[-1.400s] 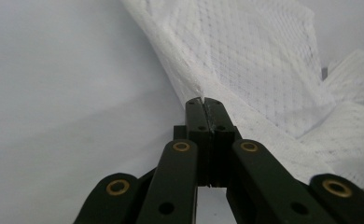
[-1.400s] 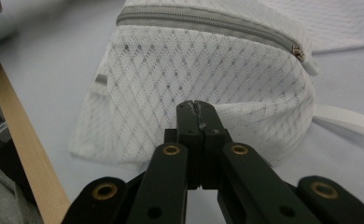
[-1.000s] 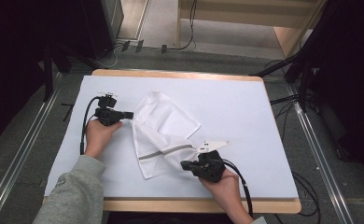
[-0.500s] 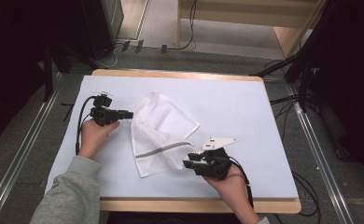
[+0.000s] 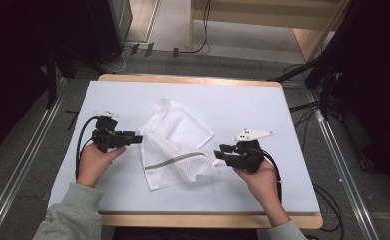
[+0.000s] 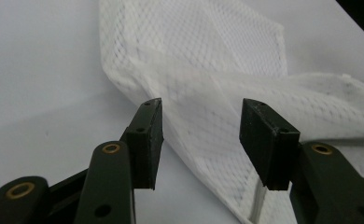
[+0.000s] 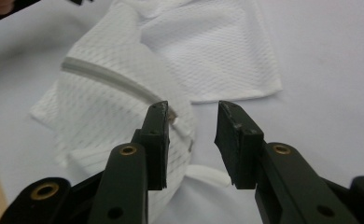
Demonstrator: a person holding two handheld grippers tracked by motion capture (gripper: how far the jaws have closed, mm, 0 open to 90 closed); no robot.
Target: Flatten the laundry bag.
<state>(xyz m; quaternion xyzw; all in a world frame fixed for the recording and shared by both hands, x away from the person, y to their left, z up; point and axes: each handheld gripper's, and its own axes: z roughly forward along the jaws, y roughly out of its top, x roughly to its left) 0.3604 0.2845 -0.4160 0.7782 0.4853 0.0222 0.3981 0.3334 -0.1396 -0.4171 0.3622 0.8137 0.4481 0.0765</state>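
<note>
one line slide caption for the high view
Two hand-held tools, left and right, open beside a crumpled white mesh bag on a white table.

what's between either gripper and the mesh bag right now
Nothing visible. The left gripper sits at the mesh bag on its left edge, the right gripper at its right edge, both with jaws open after just letting go. Only bare white table cover lies around the bag.

Left gripper (image 5: 135, 138) fingers just opened wider; right gripper (image 5: 220, 152) fingers apart
</note>
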